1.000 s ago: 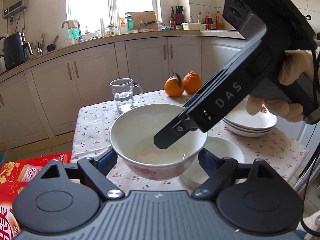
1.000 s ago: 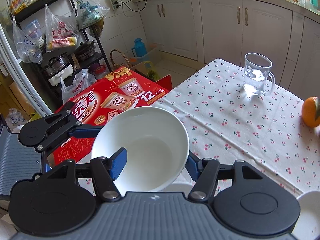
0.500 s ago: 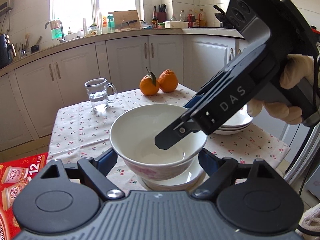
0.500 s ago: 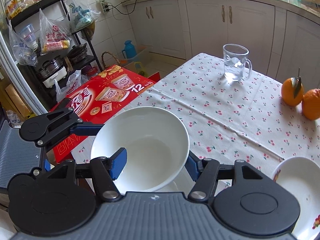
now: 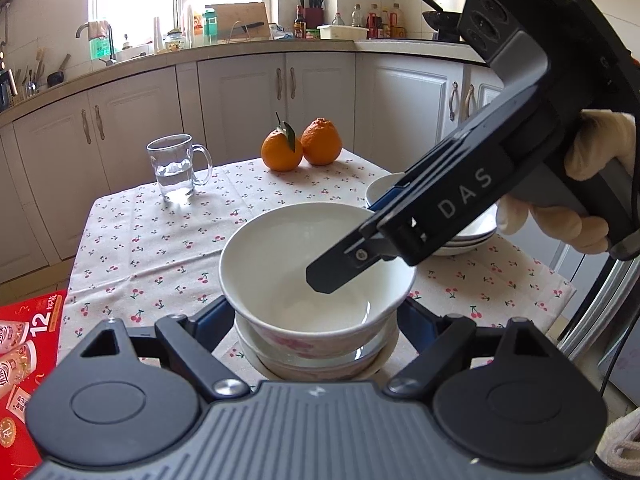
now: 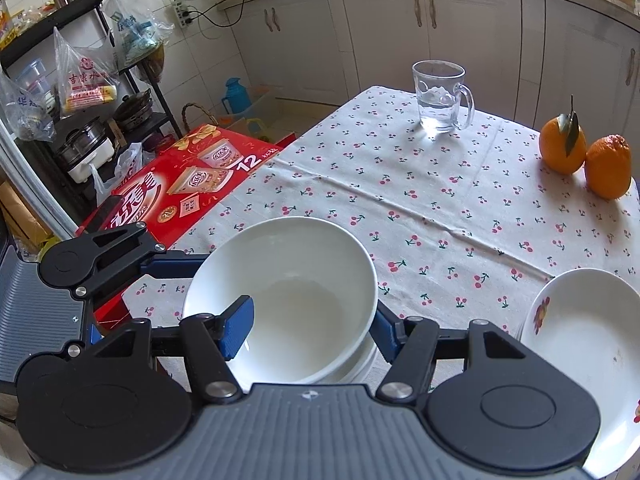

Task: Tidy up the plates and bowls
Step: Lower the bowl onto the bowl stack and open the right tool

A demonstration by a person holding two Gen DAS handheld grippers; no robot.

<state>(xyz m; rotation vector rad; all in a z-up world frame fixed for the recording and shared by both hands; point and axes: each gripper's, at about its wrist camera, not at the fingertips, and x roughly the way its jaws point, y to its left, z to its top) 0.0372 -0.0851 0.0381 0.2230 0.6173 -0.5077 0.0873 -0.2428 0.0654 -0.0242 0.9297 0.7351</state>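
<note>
White kitchen cabinets ring a bench under a cherry-print cloth. At its near edge both jaws hold one white bowl: the left gripper spans its sides, the right gripper pinches its rim. It sits inside a second bowl. Stacked plates lie right; a glass mug of water and two oranges stand far.

Black hand-held gripper, blue pads

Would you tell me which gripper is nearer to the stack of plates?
Right. The right gripper, pinching the bowl rim, is beside the stack of plates; the left gripper is on the bowl's far side.
</note>
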